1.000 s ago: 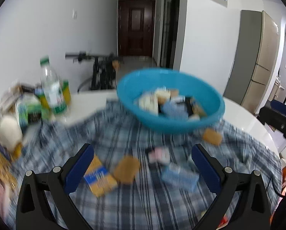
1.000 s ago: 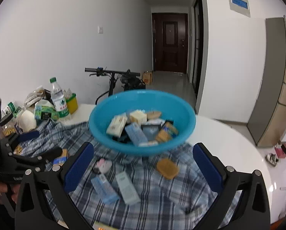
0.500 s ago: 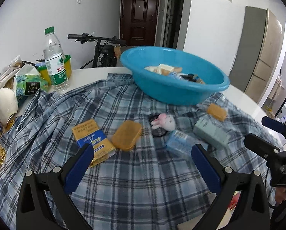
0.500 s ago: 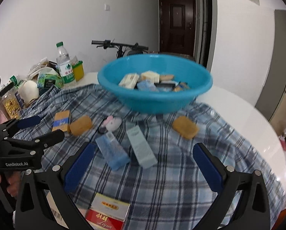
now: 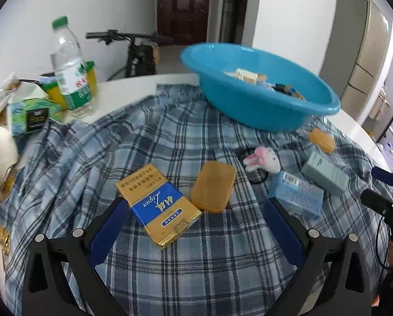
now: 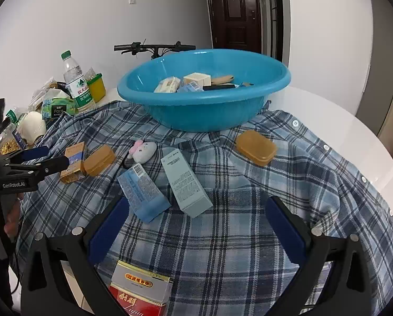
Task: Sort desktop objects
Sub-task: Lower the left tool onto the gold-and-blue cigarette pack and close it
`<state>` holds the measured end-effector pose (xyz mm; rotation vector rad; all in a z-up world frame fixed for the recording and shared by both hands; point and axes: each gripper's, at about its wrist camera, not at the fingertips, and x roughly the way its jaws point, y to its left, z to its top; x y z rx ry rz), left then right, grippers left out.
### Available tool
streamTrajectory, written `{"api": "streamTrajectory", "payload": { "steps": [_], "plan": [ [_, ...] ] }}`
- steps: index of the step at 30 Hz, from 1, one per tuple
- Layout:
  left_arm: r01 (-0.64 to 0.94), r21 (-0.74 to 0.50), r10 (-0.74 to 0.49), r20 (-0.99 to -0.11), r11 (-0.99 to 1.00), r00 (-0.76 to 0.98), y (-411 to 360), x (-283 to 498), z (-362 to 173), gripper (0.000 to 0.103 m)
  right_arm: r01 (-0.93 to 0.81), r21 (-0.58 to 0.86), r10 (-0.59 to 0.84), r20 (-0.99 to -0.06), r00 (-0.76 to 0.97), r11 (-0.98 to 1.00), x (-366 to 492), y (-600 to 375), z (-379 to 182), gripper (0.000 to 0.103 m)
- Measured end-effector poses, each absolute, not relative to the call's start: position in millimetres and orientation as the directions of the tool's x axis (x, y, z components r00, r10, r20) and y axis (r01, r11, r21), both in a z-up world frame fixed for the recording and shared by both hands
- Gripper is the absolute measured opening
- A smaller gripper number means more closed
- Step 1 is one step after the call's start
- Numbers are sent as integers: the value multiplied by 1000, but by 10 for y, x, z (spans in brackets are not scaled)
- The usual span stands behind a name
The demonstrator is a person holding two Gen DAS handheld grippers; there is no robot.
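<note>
Crowding plaid cloth (image 5: 196, 263): boxes, soap cases, basin (image 6: 204, 105); both hand-held grippers spread, empty.

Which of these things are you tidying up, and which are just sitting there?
For the job:
blue basin
yellow and blue box
two amber soap cases
bunny toy
two pale blue boxes
red and silver box

Just lying about:
water bottle
tissue pack
yellow tub
bicycle
</note>
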<state>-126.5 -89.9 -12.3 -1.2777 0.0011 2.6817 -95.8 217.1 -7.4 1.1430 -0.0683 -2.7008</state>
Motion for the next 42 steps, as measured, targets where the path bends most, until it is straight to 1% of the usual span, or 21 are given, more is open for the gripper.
{"api": "streamTrajectory", "payload": {
  "steps": [5, 8, 9, 10, 13, 19, 20, 21, 23, 24, 26, 29, 30, 32, 33, 35, 37, 38, 39, 42],
  "plan": [
    [-90, -81, 119, -800, -993, -588, -1081, -1437, -267, 103, 170, 136, -215, -720, -659, -976, -1001, 2174, -146, 103],
    [-44, -74, 86, -833, -996, -546, -1168, -1536, -405, 102, 163, 145, -217, -729, -649, -976, -1027, 2191, -197, 103],
    [-26, -70, 73, -847, -997, -527, -1184, -1573, -460, 97, 158, 148, -215, -735, -643, -976, -1039, 2195, -220, 103],
    [-17, -71, 69, -853, -997, -517, -1190, -1596, -491, 95, 156, 151, -216, -739, -638, -976, -1052, 2208, -240, 103],
    [23, -110, 82, -854, -994, -514, -1240, -1685, -501, 95, 150, 156, -216, -748, -628, -976, -1073, 2212, -280, 103],
    [28, -99, 71, -855, -995, -513, -1127, -1869, -535, 94, 140, 150, -204, -758, -620, -979, -1101, 2211, -316, 103],
    [24, -100, 73, -850, -995, -522, -1099, -1870, -538, 85, 136, 150, -202, -759, -618, -979, -1104, 2217, -322, 103],
    [15, -105, 82, -849, -994, -522, -1086, -1866, -543, 67, 131, 152, -201, -761, -617, -980, -1108, 2229, -328, 103],
    [-7, -94, 85, -856, -996, -509, -1059, -1834, -543, 51, 122, 161, -202, -764, -613, -979, -1117, 2258, -344, 103],
    [-20, -81, 79, -855, -997, -512, -1033, -1805, -532, 45, 117, 166, -203, -765, -611, -979, -1121, 2276, -354, 103],
    [-56, -75, 93, -855, -996, -510, -969, -1724, -515, 36, 109, 177, -206, -769, -605, -978, -1134, 2300, -377, 103],
    [-116, -102, 147, -844, -988, -516, -874, -1500, -455, 32, 103, 192, -215, -775, -595, -976, -1145, 2313, -414, 103],
    [-130, -99, 153, -842, -987, -517, -849, -1443, -440, 29, 103, 196, -218, -777, -591, -975, -1147, 2312, -425, 103],
    [-152, -95, 161, -839, -984, -520, -795, -1333, -402, 27, 105, 199, -222, -779, -586, -974, -1149, 2307, -439, 103],
    [-158, -95, 165, -838, -983, -521, -779, -1277, -387, 27, 108, 197, -223, -780, -585, -974, -1149, 2299, -443, 103],
    [-129, -73, 132, -833, -989, -537, -767, -1228, -376, 29, 113, 193, -222, -781, -584, -975, -1144, 2282, -443, 103],
    [-105, -53, 103, -824, -993, -557, -777, -1212, -369, 56, 116, 192, -224, -780, -584, -974, -1138, 2278, -447, 103],
    [-79, -59, 94, -817, -995, -568, -803, -1258, -361, 83, 117, 192, -224, -781, -583, -974, -1137, 2273, -448, 103],
    [-67, -85, 108, -803, -994, -586, -833, -1282, -338, 87, 116, 192, -223, -781, -583, -975, -1133, 2273, -450, 103],
    [-38, -198, 179, -761, -979, -623, -948, -1420, -264, 88, 108, 195, -221, -782, -583, -975, -1121, 2293, -452, 103]
  ]
}}
